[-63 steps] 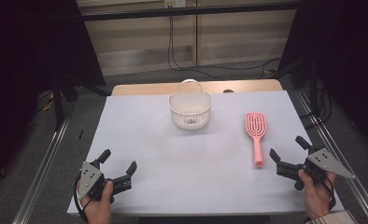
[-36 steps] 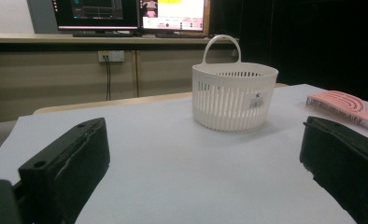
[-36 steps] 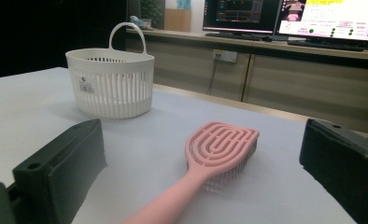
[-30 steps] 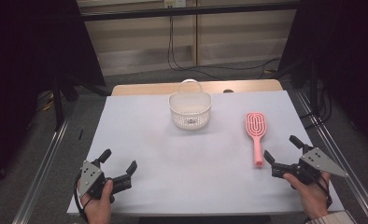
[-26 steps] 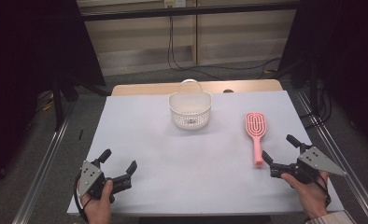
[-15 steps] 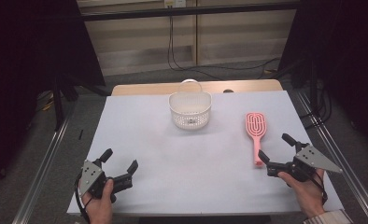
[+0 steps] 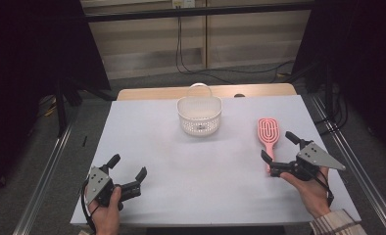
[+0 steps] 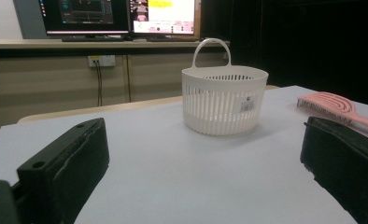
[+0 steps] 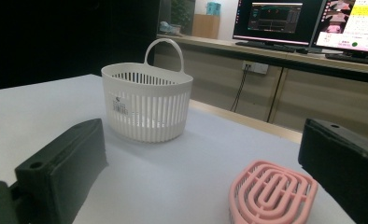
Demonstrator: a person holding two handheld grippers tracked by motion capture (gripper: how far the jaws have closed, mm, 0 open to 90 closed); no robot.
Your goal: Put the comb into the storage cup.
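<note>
Lighting: even overhead light on table (image 7: 147, 147), dark surrounds; soft shadows under basket (image 8: 224, 100). Gripper views: near jaws blurred, monitors (image 9: 308, 21) glaring

bare table (image 7: 205, 166) between grippers, basket (image 7: 199, 116) blocks far centre

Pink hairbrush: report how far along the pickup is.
Done: nothing. The pink hairbrush lies flat on the table, apart from the white basket. In hand: the right hand-held gripper sits open at the brush's handle end, jaws either side of it, not closed. The left hand-held gripper rests open near the table's front edge. Left: grasping and lifting.
</note>
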